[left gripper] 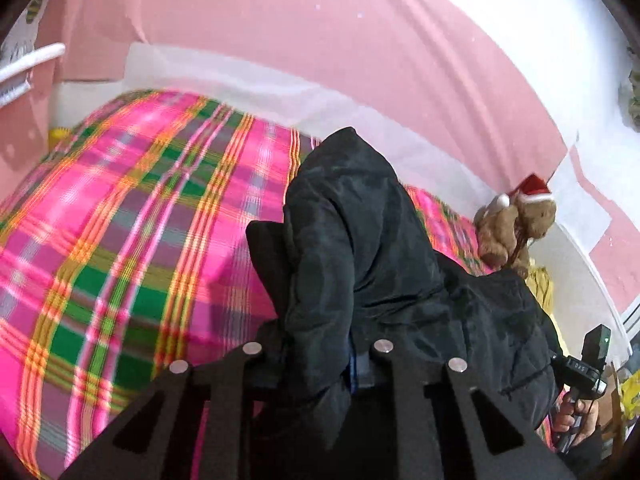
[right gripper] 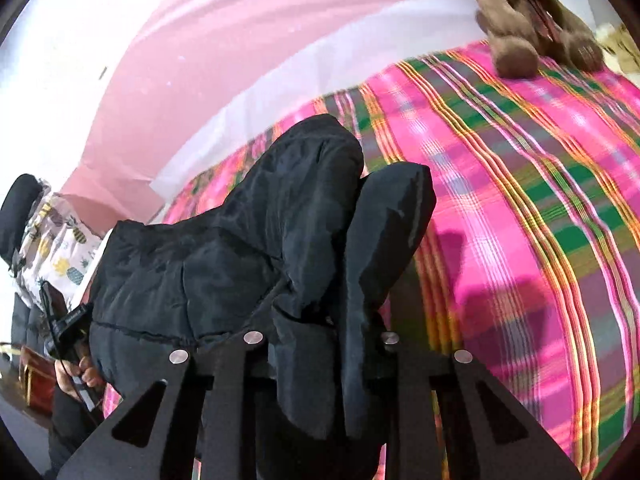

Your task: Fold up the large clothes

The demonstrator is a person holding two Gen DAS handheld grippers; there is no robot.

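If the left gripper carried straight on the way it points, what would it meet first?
The left gripper is already clamped on the black padded jacket, bunched directly ahead. Beyond that, probably the pink-and-green plaid bedspread, though depth is unclear.

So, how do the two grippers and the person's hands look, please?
The left gripper and the right gripper are matte black, with flat angular plates, triangular cut-outs and round silver rivets. Each bare hand holds a black handle with a thin black cable; one box shows a green light.
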